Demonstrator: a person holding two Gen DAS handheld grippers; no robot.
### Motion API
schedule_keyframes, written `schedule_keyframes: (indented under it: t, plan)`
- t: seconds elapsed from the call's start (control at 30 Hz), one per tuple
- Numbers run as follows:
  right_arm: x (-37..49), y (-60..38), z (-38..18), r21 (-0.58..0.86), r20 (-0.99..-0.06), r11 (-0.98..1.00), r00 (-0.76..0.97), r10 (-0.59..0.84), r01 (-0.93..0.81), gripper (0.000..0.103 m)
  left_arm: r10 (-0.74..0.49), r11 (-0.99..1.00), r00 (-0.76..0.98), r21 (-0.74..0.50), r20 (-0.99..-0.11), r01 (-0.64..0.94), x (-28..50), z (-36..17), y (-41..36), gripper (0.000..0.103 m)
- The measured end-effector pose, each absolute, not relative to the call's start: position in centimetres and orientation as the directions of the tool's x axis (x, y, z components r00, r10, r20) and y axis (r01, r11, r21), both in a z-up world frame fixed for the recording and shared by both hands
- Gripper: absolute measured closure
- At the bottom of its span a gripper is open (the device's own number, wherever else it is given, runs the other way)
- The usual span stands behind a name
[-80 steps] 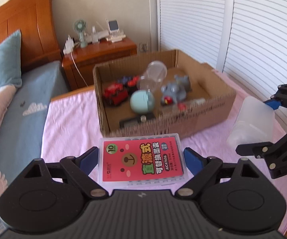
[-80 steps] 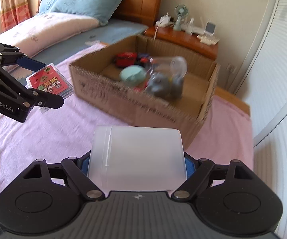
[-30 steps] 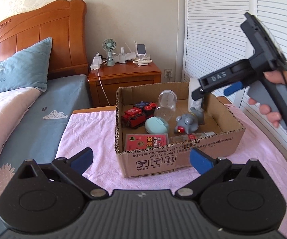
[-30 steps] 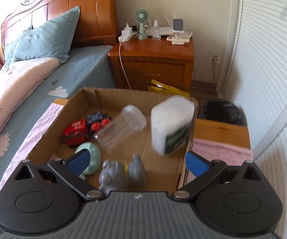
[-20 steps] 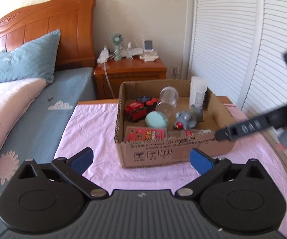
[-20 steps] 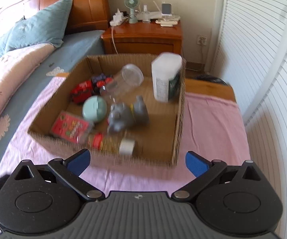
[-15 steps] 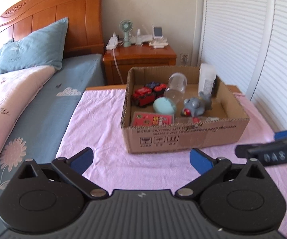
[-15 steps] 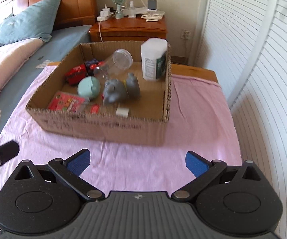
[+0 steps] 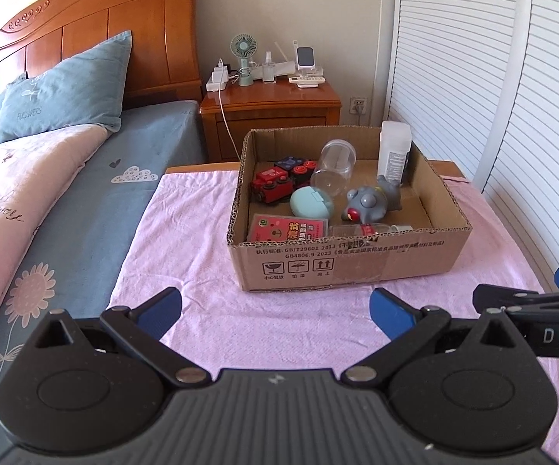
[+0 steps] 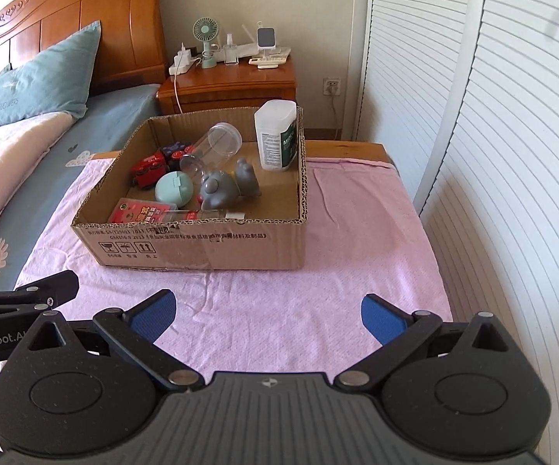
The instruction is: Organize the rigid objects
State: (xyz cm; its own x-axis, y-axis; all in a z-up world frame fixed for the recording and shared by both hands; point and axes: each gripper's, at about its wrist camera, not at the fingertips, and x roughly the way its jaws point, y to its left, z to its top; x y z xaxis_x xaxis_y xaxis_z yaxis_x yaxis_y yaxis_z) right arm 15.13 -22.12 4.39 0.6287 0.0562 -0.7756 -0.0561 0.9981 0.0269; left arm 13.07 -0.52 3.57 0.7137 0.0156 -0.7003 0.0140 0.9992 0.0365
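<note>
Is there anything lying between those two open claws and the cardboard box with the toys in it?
Nothing visible does. Between the left gripper and the cardboard box lies only bare pink cloth. The right gripper faces the same open stretch, and both are empty.

— What's different from a few seconds back?
— The red card case (image 9: pixel 288 230) left the left gripper (image 9: pixel 275 310) and now lies flat in the cardboard box (image 9: pixel 351 261), front left corner.
— And the white bottle (image 10: pixel 277 140)?
— Out of the right gripper (image 10: pixel 267 312), standing upright in the box's back right corner. Both grippers have pulled back over the pink cloth (image 10: pixel 356 271), jaws wide and empty.
</note>
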Motion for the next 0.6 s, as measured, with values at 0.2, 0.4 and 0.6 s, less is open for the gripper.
schedule_keyframes:
  t: [0.2,0.4,0.6]
  plan:
    - [14.90,-22.10,4.49,0.022,-0.769,0.998,0.637,0.049,-0.050,0.000,0.018,0.999,0.717,0.035,-0.696,0.009,12.98,3.85,-0.50,0.001]
    - [14.83,-22.13,4.69,0.022,-0.763,0.998,0.645,0.049,-0.050,0.000,0.014,1.000,0.717,0.030,-0.697,0.009,12.99,3.87,-0.50,0.001]
    - [14.76,-22.15,4.76,0.022,-0.760,0.999,0.648,0.049,-0.049,0.000,0.015,1.000,0.721,0.030,-0.693,0.008,12.98,3.96,-0.60,0.001]
